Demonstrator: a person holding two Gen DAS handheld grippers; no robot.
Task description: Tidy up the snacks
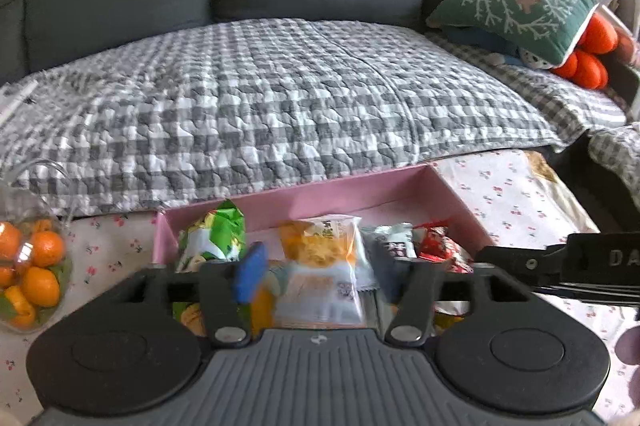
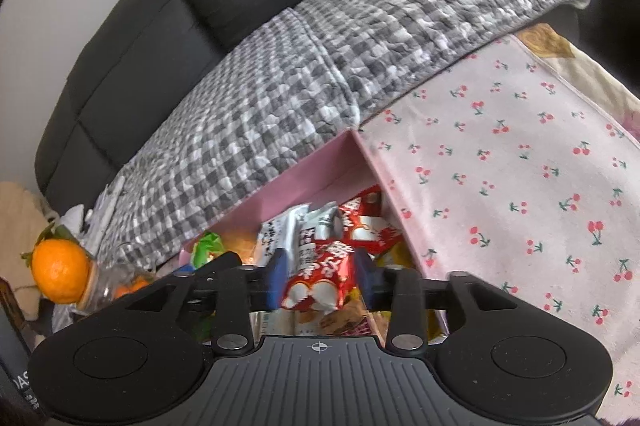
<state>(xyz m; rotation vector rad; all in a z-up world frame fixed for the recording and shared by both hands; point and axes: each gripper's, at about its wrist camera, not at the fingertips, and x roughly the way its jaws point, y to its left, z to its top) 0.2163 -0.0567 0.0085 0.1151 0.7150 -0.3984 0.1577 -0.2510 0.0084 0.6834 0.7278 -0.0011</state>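
A pink box point(image 1: 320, 196) stands on the cherry-print cloth and holds several snack packets. My left gripper point(image 1: 320, 262) hangs over its near side with its blue pads apart. An orange and white packet point(image 1: 320, 246) lies between them with gaps on both sides. A green packet point(image 1: 218, 238) leans at the box's left, and red packets point(image 1: 436, 246) lie at its right. In the right wrist view my right gripper point(image 2: 320, 278) is open over the box's point(image 2: 300, 178) right end. A red and white packet point(image 2: 316, 290) lies loose between its pads.
A clear container of oranges point(image 1: 32, 266) stands left of the box, with one orange point(image 2: 60, 274) on top. Behind the box runs a grey sofa with a checked quilt point(image 1: 280, 86) and a green cushion point(image 1: 516, 6). The cherry cloth point(image 2: 520, 186) stretches right.
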